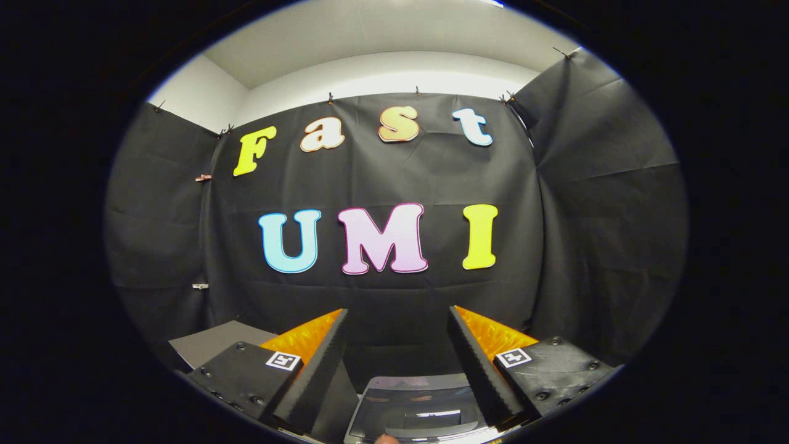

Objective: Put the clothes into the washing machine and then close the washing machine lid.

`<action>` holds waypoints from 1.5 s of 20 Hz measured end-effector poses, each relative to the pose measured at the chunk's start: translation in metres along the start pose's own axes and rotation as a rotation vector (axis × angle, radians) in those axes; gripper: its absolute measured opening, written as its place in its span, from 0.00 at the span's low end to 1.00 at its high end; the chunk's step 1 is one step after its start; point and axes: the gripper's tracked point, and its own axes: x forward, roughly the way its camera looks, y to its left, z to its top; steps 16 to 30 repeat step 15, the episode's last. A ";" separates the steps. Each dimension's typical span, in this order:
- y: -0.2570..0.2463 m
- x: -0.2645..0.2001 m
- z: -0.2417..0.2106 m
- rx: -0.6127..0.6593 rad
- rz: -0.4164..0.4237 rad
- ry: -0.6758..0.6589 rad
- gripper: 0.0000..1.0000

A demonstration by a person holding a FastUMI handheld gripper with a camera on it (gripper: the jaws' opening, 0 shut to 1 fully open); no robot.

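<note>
My gripper (397, 320) is open, its two fingers spread wide with nothing between them, held high and facing the booth's black back wall. Below and between the fingers lies the washing machine's lid (414, 407), a grey panel with a dark translucent window, seen from above. I cannot tell whether the lid is down flat or partly raised. No clothes are between the fingers or just ahead of them.
A grey flat surface (209, 344) lies low to the left of the left finger. Black cloth walls close the booth at the back and on both sides, with a white ceiling above.
</note>
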 end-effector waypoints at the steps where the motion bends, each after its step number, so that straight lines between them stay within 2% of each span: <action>1: 0.001 0.000 -0.002 0.002 0.005 0.006 0.99; 30: 0.011 0.005 -0.007 -0.023 0.020 0.022 0.99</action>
